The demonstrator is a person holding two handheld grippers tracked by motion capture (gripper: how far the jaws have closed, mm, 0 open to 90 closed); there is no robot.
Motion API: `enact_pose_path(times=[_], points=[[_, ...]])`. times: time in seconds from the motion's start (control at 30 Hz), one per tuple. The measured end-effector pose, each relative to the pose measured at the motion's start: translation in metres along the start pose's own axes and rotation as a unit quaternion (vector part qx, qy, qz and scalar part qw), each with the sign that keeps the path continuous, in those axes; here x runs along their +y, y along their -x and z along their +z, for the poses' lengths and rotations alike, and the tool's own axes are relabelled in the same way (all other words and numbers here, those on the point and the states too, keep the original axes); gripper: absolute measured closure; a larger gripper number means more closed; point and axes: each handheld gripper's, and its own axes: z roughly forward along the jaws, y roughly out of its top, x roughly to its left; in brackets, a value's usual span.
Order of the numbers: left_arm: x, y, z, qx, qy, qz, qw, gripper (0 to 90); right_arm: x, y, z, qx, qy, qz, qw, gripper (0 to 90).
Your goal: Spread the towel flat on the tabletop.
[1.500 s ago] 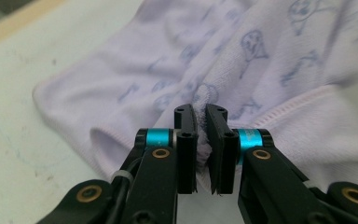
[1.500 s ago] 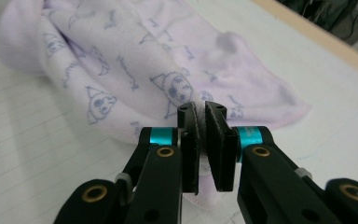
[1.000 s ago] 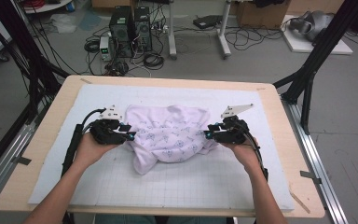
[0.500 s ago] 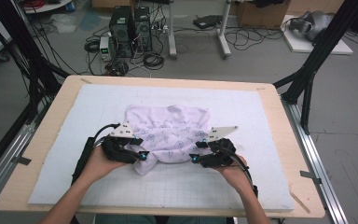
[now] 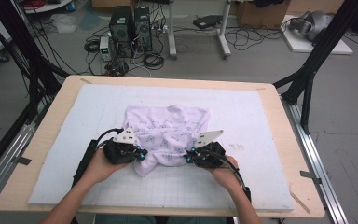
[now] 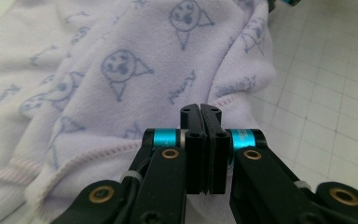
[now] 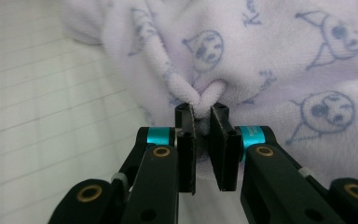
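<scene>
A pale lilac towel [image 5: 168, 128] printed with cartoon faces lies crumpled on the middle of the white gridded mat [image 5: 251, 116]. My left gripper [image 5: 141, 156] is at the towel's near left edge. In the left gripper view its jaws [image 6: 200, 108] are pressed together with their tips against the towel's [image 6: 121, 70] pink-stitched hem, and no cloth shows between them. My right gripper [image 5: 188, 157] is at the near right edge. In the right gripper view it [image 7: 203, 112] is shut on a pinched fold of the towel [image 7: 261, 56].
The mat covers a wooden table [image 5: 279, 154] with a metal rail along each side. Bare gridded mat lies between the towel and the near edge and out to both sides. Black frame legs [image 5: 307, 79] and computer towers [image 5: 130, 23] stand beyond the table.
Both grippers have come from the towel's left and right sides toward the near edge and closer together. The towel itself has hardly shifted.
</scene>
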Motion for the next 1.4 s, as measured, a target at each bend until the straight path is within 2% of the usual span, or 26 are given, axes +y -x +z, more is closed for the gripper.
enact_pose_path(times=[0.07,0.13,0.2,0.27,0.37,0.47,0.53,0.6,0.67,0.73,0.8,0.83,0.9,0.97,1.07,1.17,1.3,1.37,1.4], points=[[0.0,0.001,-0.008,0.007,0.014,-0.007,0.9998,88.3,-0.001,-0.001,-0.013,0.0,0.01,0.001,0.9999,82.6],[0.001,0.001,-0.014,0.016,0.02,-0.002,0.9997,88.5,-0.001,-0.001,-0.028,-0.002,0.025,0.005,0.9997,82.5],[0.004,0.002,-0.021,0.02,0.026,0.003,0.9995,88.6,0.002,-0.001,-0.04,-0.004,0.024,-0.002,0.9997,82.5],[0.007,0.003,-0.029,0.031,0.029,0.011,0.9991,88.6,0.007,-0.001,-0.053,-0.016,0.019,-0.012,0.9996,82.6],[0.013,0.001,-0.042,0.041,0.042,0.012,0.9982,88.6,0.016,0.003,-0.072,-0.028,0.034,-0.011,0.999,82.7],[0.015,-0.005,-0.052,0.056,0.054,0.006,0.997,88.7,0.025,0.008,-0.088,-0.048,0.035,-0.018,0.9981,82.7],[0.014,-0.01,-0.055,0.063,0.056,-0.004,0.9964,88.7,0.029,0.014,-0.093,-0.058,0.031,-0.014,0.9977,82.7],[0.01,-0.018,-0.051,0.075,0.046,-0.012,0.9961,88.7,0.032,0.024,-0.091,-0.063,0.028,-0.004,0.9976,82.7],[0.006,-0.026,-0.043,0.085,0.03,-0.022,0.9957,88.8,0.032,0.036,-0.082,-0.069,0.016,0.012,0.9974,82.6],[-0.001,-0.037,-0.031,0.103,0.004,-0.033,0.9941,89.8,0.03,0.053,-0.07,-0.077,0.002,0.032,0.9965,82.4],[-0.008,-0.049,-0.021,0.099,-0.023,-0.05,0.9936,89.8,0.026,0.068,-0.054,-0.086,-0.021,0.049,0.9949,81.9],[-0.011,-0.054,-0.017,0.099,-0.03,-0.055,0.9931,89.8,0.024,0.075,-0.045,-0.082,-0.034,0.059,0.9943,81.5],[-0.015,-0.059,-0.013,0.093,-0.032,-0.066,0.993,89.6,0.02,0.084,-0.031,-0.077,-0.048,0.072,0.9933,80.5],[-0.015,-0.061,-0.015,0.087,-0.025,-0.072,0.9933,87.3,0.017,0.089,-0.023,-0.074,-0.047,0.085,0.9924,77.3],[-0.012,-0.057,-0.021,0.081,-0.009,-0.071,0.9942,79.0,0.018,0.089,-0.025,-0.068,-0.029,0.084,0.9938,70.7],[-0.007,-0.053,-0.029,0.076,0.015,-0.073,0.9944,71.6,0.02,0.081,-0.036,-0.064,-0.011,0.083,0.9944,64.3],[0.005,-0.044,-0.034,0.067,0.034,-0.07,0.9947,65.5,0.019,0.065,-0.053,-0.073,0.013,0.074,0.9945,58.2],[0.014,-0.038,-0.036,0.066,0.039,-0.061,0.9951,62.0,0.017,0.056,-0.06,-0.078,0.029,0.071,0.994,56.8],[0.018,-0.035,-0.035,0.058,0.043,-0.058,0.9956,61.4,0.015,0.051,-0.063,-0.077,0.036,0.069,0.994,56.8]])
